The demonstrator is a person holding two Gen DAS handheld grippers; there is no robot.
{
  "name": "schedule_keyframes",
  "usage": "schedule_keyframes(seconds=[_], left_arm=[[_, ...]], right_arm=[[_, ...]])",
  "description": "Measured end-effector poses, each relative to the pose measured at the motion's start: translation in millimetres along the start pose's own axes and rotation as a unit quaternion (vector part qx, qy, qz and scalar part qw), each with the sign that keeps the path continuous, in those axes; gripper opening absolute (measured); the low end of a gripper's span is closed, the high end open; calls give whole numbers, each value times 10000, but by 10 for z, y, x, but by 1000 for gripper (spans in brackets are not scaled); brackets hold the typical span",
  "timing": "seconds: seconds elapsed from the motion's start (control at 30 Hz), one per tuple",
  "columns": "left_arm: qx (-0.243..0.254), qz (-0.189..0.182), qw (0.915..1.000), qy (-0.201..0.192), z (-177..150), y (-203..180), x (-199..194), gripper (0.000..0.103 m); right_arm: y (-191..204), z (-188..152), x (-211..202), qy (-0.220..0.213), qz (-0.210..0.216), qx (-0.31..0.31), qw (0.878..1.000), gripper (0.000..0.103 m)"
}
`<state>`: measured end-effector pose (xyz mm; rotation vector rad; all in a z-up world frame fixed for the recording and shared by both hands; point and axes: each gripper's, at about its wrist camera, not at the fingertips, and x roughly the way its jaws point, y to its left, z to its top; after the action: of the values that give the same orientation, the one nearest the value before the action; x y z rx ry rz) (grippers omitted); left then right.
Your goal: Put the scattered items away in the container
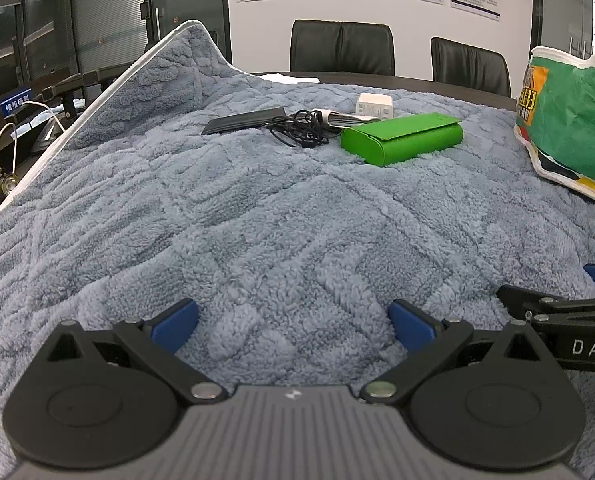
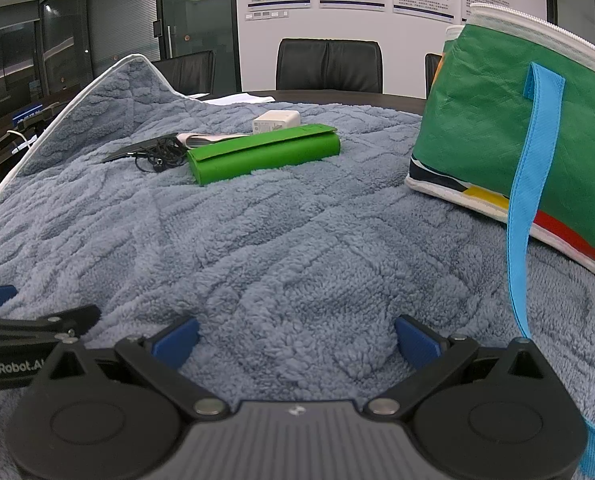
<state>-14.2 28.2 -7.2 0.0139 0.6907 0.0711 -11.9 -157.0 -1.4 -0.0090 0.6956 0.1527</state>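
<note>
Both claws are spread wide with nothing in them: left claw, right claw, low over the grey blanket. Further out sit the green pouch, black earphones, dark wallet and white charger. The green bag stands to the right.

You have open blanket across the middle of both views, between your spread grippers at the bottom and the items at upper centre. There the green pouch lies in front of the charger, with the cable and black wallet just left. The bag blocks the right side; its blue strap hangs across the right view.
</note>
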Motion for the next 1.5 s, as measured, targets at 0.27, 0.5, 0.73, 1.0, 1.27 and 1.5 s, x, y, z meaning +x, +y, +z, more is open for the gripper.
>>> schedule_keyframes(seconds=[0.27, 0.5, 0.73, 1.0, 1.27, 1.5], left_arm=[[43, 16, 10000, -10, -1, -9, 5, 103], [40, 11, 10000, -9, 0, -9, 4, 103], [39, 16, 10000, -9, -8, -10, 3, 103], [60, 28, 10000, -23, -11, -15, 3, 103], [162, -408, 9988, -199, 106, 71, -54, 103], [2039, -1296, 9612, -1332, 861, -146, 243, 103]], right_arm=[[-1, 0, 0, -1, 0, -1, 10000, 103], [-3, 1, -1, -2, -1, -2, 10000, 103], [8, 3, 2, 12, -25, -22, 10000, 103], [32, 2, 2, 13, -61, -15, 10000, 103], [-12, 15, -19, 24, 107, 76, 9999, 103], [-265, 154, -154, -229, 463, 441, 9977, 103]])
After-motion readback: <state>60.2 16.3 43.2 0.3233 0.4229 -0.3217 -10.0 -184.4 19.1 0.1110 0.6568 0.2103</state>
